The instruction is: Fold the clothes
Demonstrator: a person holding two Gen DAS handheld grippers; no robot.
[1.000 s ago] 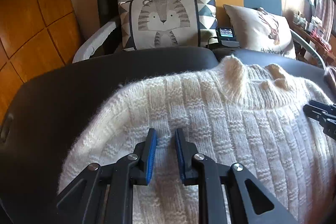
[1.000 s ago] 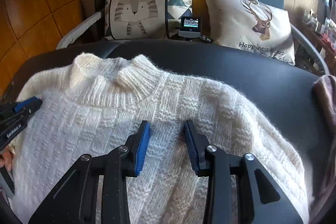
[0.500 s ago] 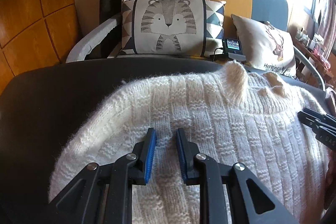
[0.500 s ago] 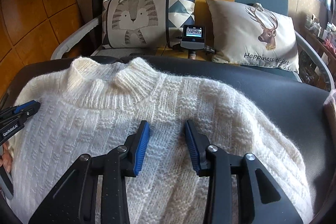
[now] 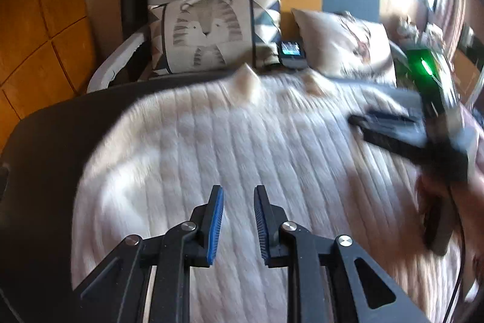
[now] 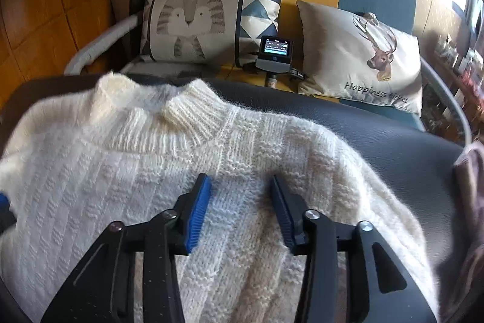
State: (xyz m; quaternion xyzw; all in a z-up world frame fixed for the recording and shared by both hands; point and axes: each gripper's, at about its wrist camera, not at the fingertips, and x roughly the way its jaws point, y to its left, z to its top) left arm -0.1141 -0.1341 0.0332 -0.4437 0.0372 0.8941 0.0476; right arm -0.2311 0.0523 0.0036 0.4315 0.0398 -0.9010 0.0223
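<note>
- Sweater (image 6: 127,171) lies flat on the dark tabletop (image 6: 378,135), its ribbed collar (image 6: 193,114) at the far edge, toward the sofa cushions (image 6: 193,20), so we read its long axis as running from the collar back toward us.
- Our right tongs (image 6: 240,211) hang over the knit just short of the collar, toward the shoulder that slopes off to the right; their jaws are spreading at this moment, and the knit lies under the gap, not pinched between the pads.
- Our left tongs (image 5: 239,223) hang over the other half of the sweater (image 5: 242,159), jaws narrow, with only a slim gap and nothing caught in it as far as we can see.
- In the left wrist view the picture is smeared, so we can only say that the right tongs (image 5: 381,126) probably sit near the collar side.
- We judge each shoulder as nearer to the tongs on its own side, so a fold across the long axis would call for both hands.
</note>
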